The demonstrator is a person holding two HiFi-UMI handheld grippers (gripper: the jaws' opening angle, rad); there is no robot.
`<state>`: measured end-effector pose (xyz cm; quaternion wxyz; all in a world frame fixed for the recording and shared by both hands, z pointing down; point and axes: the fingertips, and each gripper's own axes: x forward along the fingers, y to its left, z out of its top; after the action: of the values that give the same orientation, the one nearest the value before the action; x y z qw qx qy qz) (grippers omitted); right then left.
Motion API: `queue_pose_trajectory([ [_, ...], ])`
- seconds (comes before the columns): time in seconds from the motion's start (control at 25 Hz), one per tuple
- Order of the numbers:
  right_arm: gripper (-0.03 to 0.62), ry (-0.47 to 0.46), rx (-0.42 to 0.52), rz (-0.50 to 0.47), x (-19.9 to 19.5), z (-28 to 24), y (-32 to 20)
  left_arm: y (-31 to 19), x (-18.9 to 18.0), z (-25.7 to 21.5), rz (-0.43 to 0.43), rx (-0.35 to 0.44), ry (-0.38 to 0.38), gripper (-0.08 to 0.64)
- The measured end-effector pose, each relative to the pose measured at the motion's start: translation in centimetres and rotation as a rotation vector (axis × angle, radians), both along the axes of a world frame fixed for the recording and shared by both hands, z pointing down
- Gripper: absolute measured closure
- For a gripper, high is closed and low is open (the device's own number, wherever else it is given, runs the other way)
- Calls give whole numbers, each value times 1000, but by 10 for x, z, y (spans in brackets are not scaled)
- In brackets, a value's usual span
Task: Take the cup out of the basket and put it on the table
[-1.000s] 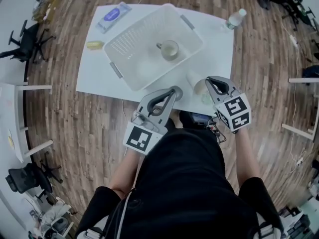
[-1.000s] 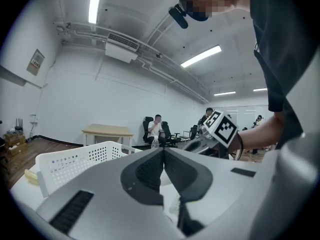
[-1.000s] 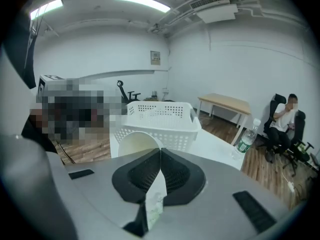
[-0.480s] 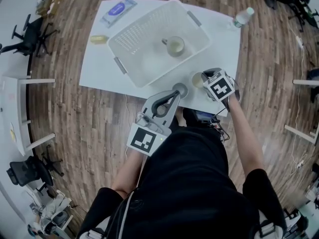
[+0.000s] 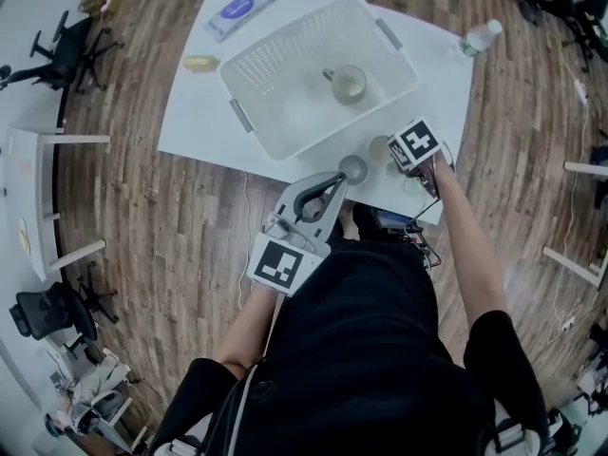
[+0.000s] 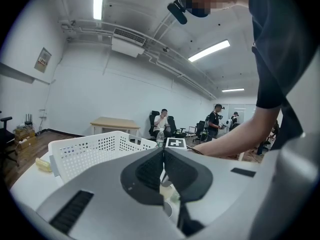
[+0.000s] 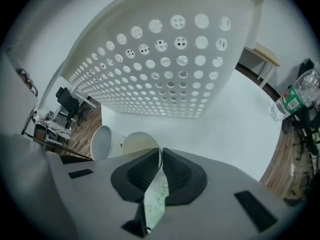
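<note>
Open-topped basket (image 5: 285,74) fills mid-table (image 5: 204,126); its perforated walls ring the cup (image 5: 348,84), which stands apart from them, reachable from above. Near-right corner is tight: grey cup (image 5: 353,169) & pale cup (image 5: 382,150) sit side by side just outside the basket wall, w/ left gripper (image 5: 339,177) beside the grey one and right gripper (image 7: 160,151) by the pale one, both w/ jaws closed. Bare tabletop runs along the near-left side; bottle (image 5: 480,38) marks the far-right edge, wipes pack (image 5: 237,8) & a small yellow item (image 5: 201,63) the far-left.
</note>
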<state>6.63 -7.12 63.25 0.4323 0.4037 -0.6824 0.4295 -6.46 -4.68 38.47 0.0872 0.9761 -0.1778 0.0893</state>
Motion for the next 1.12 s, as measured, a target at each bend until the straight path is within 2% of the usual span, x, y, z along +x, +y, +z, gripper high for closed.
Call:
queue_pose_trajectory([
  [0.08,539,-41,4,-8,-6,-1,2,1,-1,0,-5,-1,-2,551],
  [0.16,434,-70,10,-7,-9,-2,3,1,-2,0,-8,-1,1,551],
  [0.56,430,-87,100,85,3,-14,-4,4,0,-1,3,11,0,551],
  [0.68,433,-90,151,106,6,-29,-7,3,1,-3,7,18,3,551],
  [0.76,458,-94,204,121,8,-45,-7,3,2,-4,6,18,5,551],
  [0.92,541,-123,339,153,7,-84,-6,0,4,-5,6,14,10,551],
  [1.12,566,-198,507,164,-5,-143,1,-3,12,-12,14,27,28,551],
])
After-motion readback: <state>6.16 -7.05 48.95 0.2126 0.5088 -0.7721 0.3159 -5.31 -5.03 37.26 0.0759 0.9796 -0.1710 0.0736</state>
